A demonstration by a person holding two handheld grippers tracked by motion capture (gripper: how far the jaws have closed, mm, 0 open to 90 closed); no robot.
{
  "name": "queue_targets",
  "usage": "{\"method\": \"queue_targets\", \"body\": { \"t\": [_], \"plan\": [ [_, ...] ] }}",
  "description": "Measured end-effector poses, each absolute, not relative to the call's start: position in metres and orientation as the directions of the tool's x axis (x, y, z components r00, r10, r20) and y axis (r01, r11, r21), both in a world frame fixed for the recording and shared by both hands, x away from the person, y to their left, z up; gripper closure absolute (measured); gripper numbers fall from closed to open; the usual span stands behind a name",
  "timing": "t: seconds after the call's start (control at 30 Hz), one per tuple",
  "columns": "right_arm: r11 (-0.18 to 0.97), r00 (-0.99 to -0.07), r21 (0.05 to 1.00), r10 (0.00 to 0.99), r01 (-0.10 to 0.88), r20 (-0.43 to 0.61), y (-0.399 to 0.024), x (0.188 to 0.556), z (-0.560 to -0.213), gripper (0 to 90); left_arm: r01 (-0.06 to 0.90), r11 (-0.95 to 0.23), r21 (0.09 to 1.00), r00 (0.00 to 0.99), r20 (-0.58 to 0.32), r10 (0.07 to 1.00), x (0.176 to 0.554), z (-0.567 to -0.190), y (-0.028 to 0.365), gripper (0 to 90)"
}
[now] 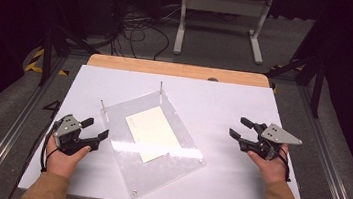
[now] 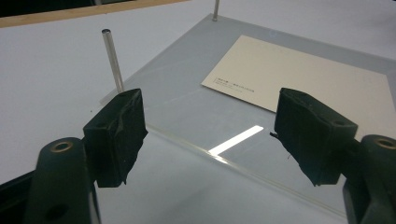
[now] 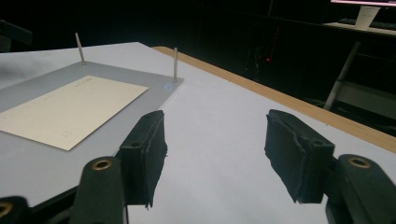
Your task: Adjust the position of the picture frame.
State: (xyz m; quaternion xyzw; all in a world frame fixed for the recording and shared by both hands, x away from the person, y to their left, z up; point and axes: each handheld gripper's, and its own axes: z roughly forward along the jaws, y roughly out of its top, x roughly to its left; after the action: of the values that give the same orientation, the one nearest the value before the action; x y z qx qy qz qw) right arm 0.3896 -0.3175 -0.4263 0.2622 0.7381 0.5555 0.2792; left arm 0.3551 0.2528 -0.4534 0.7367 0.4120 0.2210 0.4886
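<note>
Both grippers rest low over the white table (image 1: pixel 215 99) with their jaws spread wide and nothing between them. The left gripper (image 1: pixel 94 128), held in the person's left hand (image 1: pixel 63 156), sits just beside the left edge of the clear acrylic plate (image 1: pixel 156 172); in the left gripper view its 2 black pads (image 2: pixel 116 135) frame that edge from above, and I cannot tell whether either pad touches the plate. The right gripper (image 1: pixel 241 128), held in the right hand (image 1: pixel 271 166), is well apart from the plate, out over bare table on the right side; in the right gripper view its 2 pads (image 3: pixel 147 154) stand apart with only white table surface between them.

1 plate lies flat near the middle of the table, turned at an angle to the table's edges. 1 cream envelope (image 1: pixel 153 133) lies flat on or under the clear sheet; which, I cannot tell. It has a line of small print near one short edge, too small to read. 2 thin metal pins stand upright at the plate's far corners: the left pin (image 2: pixel 112 58) rises just beyond the left gripper's left pad, and the far pin (image 1: pixel 160 90) stands at the corner farthest from the person. A bright strip of reflected light crosses the plate's near half. Behind the table a wooden strip (image 1: pixel 178 69) runs along its far edge.
</note>
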Motion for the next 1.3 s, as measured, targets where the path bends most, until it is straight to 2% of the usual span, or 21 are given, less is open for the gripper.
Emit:
{"method": "queue_targets", "body": {
  "t": [0.23,0.47,0.57,0.6,0.63,0.73,0.83,1.0,1.17,1.3],
  "plan": [
    [0.245,-0.711,0.966,0.693,0.077,-0.119,-0.317,0.389,-0.425,39.1,0.394,-0.171,0.903,0.557,-0.086,0.826,0.355,-0.45,0.253,25.1],
    [0.25,-0.727,0.965,0.677,0.079,-0.116,-0.317,0.388,-0.424,44.5,0.414,-0.16,0.896,0.527,-0.093,0.845,0.354,-0.438,0.261,28.4],
    [0.262,-0.73,0.961,0.673,0.086,-0.118,-0.316,0.387,-0.423,46.8,0.44,-0.19,0.878,0.525,-0.079,0.848,0.356,-0.435,0.263,35.0],
    [0.262,-0.733,0.961,0.671,0.086,-0.117,-0.316,0.387,-0.423,47.3,0.458,-0.191,0.868,0.525,-0.091,0.846,0.356,-0.435,0.263,38.1],
    [0.268,-0.735,0.96,0.667,0.084,-0.122,-0.315,0.386,-0.422,49.4,0.47,-0.193,0.862,0.525,-0.097,0.845,0.356,-0.434,0.263,45.0],
    [0.274,-0.737,0.958,0.664,0.087,-0.123,-0.315,0.386,-0.422,51.1,0.523,-0.191,0.831,0.514,-0.129,0.848,0.36,-0.434,0.264,48.6],
    [0.282,-0.744,0.954,0.658,0.101,-0.116,-0.315,0.386,-0.421,52.7,0.578,-0.203,0.79,0.502,-0.148,0.852,0.365,-0.437,0.266,58.8],
    [0.342,-0.753,0.929,0.646,0.141,-0.123,-0.308,0.385,-0.424,52.3,0.647,-0.21,0.733,0.488,-0.187,0.852,0.37,-0.437,0.272,89.5],
    [0.353,-0.76,0.924,0.638,0.145,-0.124,-0.305,0.384,-0.424,52.5,0.686,-0.223,0.693,0.479,-0.199,0.855,0.38,-0.442,0.271,89.7],
    [0.342,-0.769,0.929,0.629,0.141,-0.115,-0.303,0.384,-0.424,52.3,0.667,-0.193,0.72,0.462,-0.196,0.865,0.391,-0.444,0.271,87.2]
  ]
}}
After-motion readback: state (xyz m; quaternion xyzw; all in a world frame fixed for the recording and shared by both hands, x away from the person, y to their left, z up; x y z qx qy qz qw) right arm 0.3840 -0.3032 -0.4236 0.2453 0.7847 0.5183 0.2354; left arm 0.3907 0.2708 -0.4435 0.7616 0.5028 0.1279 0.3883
